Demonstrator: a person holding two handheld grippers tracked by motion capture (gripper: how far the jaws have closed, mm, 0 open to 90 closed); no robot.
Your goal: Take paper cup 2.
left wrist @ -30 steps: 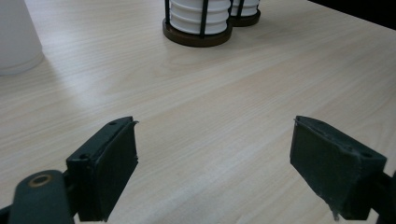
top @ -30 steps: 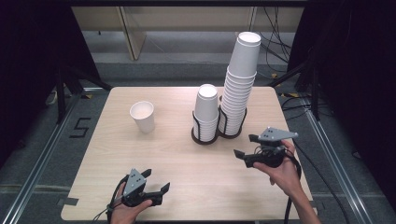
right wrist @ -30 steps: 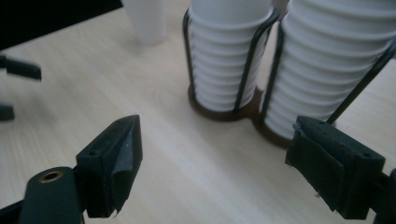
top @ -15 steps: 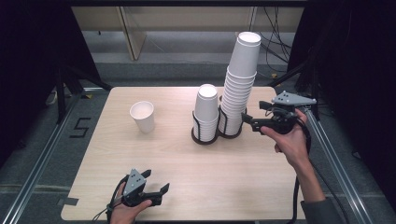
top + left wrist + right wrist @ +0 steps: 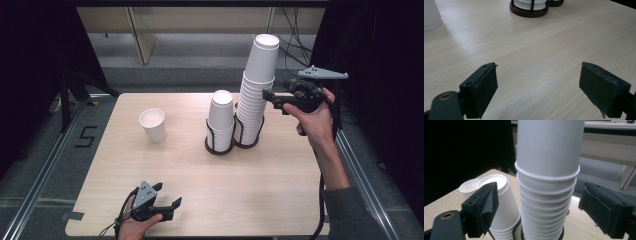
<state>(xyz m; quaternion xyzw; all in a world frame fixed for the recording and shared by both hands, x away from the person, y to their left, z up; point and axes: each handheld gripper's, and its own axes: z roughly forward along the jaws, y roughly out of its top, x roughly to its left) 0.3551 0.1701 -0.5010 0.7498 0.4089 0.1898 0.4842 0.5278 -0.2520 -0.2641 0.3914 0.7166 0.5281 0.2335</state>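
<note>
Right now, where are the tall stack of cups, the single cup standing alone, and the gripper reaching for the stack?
tall stack of cups (image 5: 256,95), high view, middle of its side.
single cup (image 5: 153,126), high view, its outer wall.
right gripper (image 5: 266,95), high view, between its fingertips.

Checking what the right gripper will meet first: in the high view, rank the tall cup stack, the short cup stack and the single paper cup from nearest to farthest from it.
1. Tall cup stack, right beside the right gripper, in the right-hand holder ring.
2. Short cup stack, next ring to the left.
3. Single paper cup, standing alone far to the left.
</note>
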